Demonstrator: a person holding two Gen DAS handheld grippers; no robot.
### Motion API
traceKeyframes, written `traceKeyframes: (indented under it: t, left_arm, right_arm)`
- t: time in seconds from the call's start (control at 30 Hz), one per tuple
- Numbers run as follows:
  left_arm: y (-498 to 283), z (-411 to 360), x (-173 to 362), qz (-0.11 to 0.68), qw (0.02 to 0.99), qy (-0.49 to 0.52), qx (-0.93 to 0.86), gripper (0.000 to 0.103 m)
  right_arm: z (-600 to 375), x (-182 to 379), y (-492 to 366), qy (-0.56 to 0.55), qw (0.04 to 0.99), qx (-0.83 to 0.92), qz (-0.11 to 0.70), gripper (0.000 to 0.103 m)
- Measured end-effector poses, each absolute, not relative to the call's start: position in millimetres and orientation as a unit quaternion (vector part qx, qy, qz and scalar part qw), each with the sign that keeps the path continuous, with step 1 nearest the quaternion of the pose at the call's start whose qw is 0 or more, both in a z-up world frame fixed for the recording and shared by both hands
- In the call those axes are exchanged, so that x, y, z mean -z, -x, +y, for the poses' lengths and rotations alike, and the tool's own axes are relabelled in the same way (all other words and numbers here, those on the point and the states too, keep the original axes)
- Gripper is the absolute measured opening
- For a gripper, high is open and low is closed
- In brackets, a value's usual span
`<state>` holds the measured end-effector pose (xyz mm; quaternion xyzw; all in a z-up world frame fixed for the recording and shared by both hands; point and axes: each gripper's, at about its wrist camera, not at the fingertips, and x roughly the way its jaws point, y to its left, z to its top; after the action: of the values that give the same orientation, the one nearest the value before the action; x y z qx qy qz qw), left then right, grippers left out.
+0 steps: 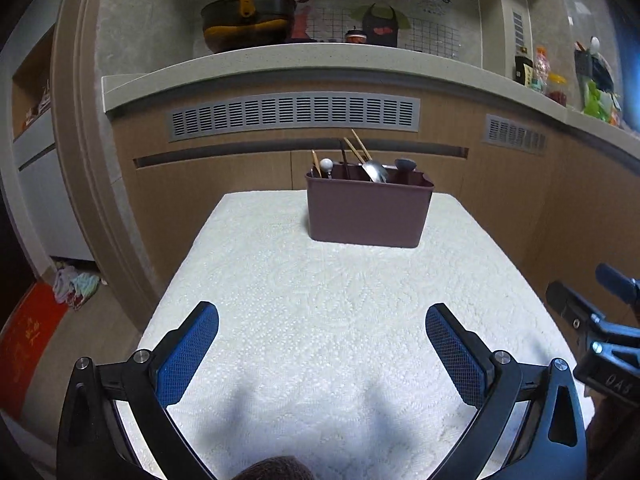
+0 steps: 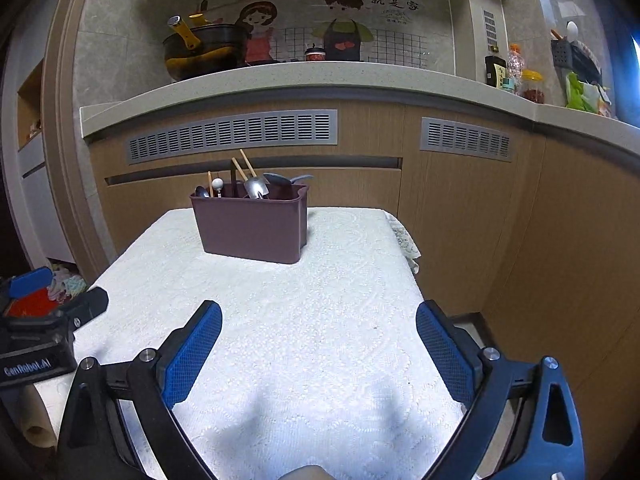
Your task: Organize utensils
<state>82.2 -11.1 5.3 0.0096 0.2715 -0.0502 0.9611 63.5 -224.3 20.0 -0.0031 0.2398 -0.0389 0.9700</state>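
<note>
Nearest the camera, the left gripper (image 1: 322,320) is seen with its blue fingers (image 1: 188,354) spread wide and nothing between them, above the white textured cloth (image 1: 320,300) that covers the bench (image 2: 472,320). To its right, the right gripper (image 2: 319,318) is likewise held wide open and empty over the same cloth; part of it is seen at the right edge of the left wrist view. Farther back, at the far end of the cloth, a brown caddy (image 1: 368,212) is set upright. Utensils are stood in it: chopsticks (image 1: 358,146), a metal spoon (image 1: 374,170) and a white-tipped piece (image 1: 326,165). Behind, a counter (image 1: 280,66) is seen with a dark pot (image 1: 248,20) at its left and bottles (image 1: 540,68) at its right.
</note>
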Motion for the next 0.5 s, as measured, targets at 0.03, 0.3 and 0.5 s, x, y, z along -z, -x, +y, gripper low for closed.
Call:
traceKeyframes:
  t: [0.03, 0.3, 0.5]
  left_arm:
    - [-82.0, -10.6, -6.2, 0.271, 0.961, -0.008, 0.049, 0.103]
    - [-81.3, -11.7, -7.5, 0.273, 0.961, -0.008, 0.051, 0.103]
    - [-80.5, -12.7, -7.7, 0.272, 0.961, -0.01, 0.052, 0.103]
  right_arm:
    - [-224.3, -20.2, -63.5, 0.003, 0.97, 0.038, 0.24, 0.098]
    - [-221.0, -23.3, -60.7, 0.01, 0.972, 0.035, 0.232, 0.1]
    - [-220.8, -24.3, -59.9, 0.013, 0.973, 0.035, 0.23, 0.1]
